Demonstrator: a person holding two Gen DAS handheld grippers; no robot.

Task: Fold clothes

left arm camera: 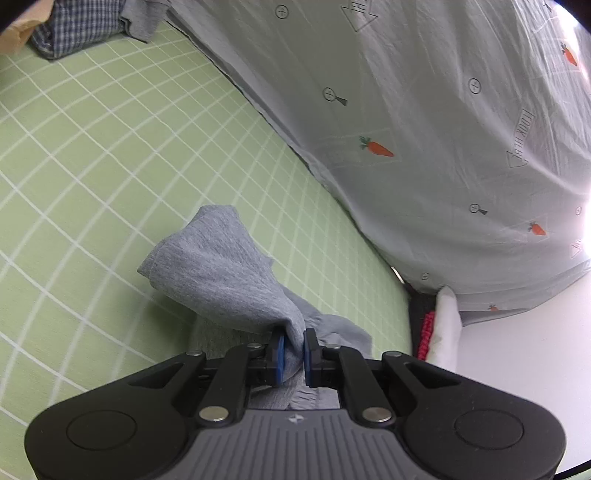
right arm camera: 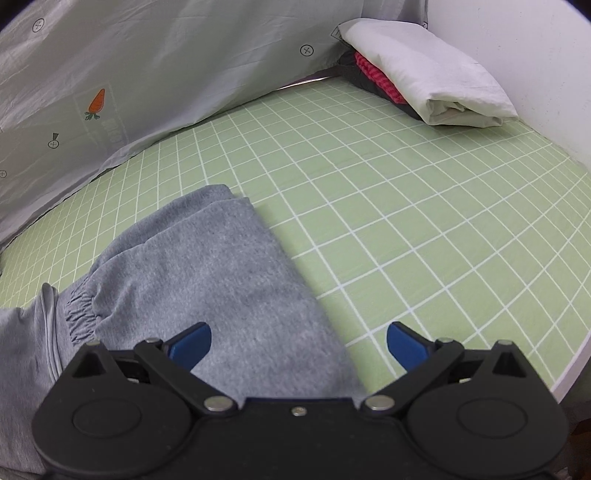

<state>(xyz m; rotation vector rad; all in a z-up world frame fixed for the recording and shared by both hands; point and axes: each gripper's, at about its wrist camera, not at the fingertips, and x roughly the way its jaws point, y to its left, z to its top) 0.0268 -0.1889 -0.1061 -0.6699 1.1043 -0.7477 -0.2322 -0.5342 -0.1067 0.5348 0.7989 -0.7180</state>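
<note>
A grey sweat garment (right arm camera: pixel 207 266) with an elastic cuff lies on a green checked sheet (right arm camera: pixel 406 206). My left gripper (left arm camera: pixel 293 350) is shut on a bunched fold of the grey garment (left arm camera: pixel 221 269) and lifts it a little off the sheet (left arm camera: pixel 110 166). My right gripper (right arm camera: pixel 299 341) is open and empty. It hovers over the garment's right edge: the left fingertip (right arm camera: pixel 192 341) is above the cloth, the right one over the bare sheet.
A pale curtain with carrot prints (left arm camera: pixel 424 110) hangs along the bed's far side and also shows in the right wrist view (right arm camera: pixel 129 74). A folded white, red and dark pile (right arm camera: pixel 424 70) lies in the far corner by the white wall. A folded plaid garment (left arm camera: pixel 77 26) lies far off.
</note>
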